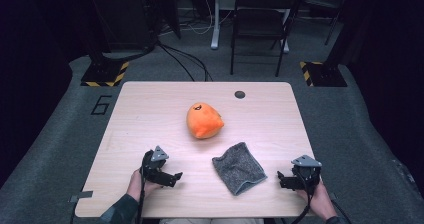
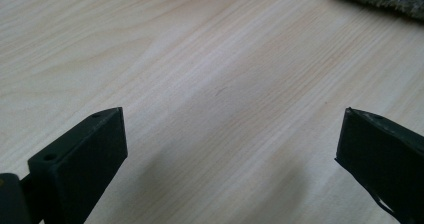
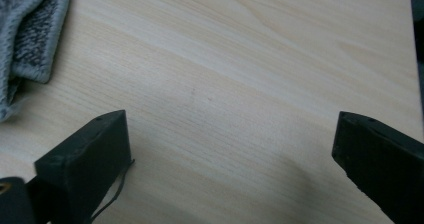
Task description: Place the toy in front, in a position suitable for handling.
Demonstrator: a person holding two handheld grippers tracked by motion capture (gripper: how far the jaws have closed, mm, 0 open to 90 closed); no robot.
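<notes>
Two forearms enter at the bottom edge of the high view, each hand wrapped around a black gripper low over the wooden table (image 1: 145,114). At lower left of that frame the left hand (image 1: 137,183) grips its tool from behind, sleeve angled in from the bottom edge, and the left gripper (image 1: 175,176) points toward the right of the frame, at the grey cloth (image 1: 239,167), but stays apart from it. In the left gripper view its two black jaws rise at the lower corners of the frame, spread wide with nothing but bare wood between them, and a fuzzy edge of the cloth sits at the upper right corner. At lower right of the high view the right hand (image 1: 316,196) holds the right gripper (image 1: 281,179), which points toward the left of the frame, near the cloth's right edge and not touching it. In the right gripper view its jaws likewise stand wide apart over bare wood, holding nothing, with the cloth's hemmed corner at upper left. Between the two grippers, the cloth lies crumpled flat below frame centre. An orange plush toy (image 1: 204,120) rests at the centre of the table, just above the cloth
</notes>
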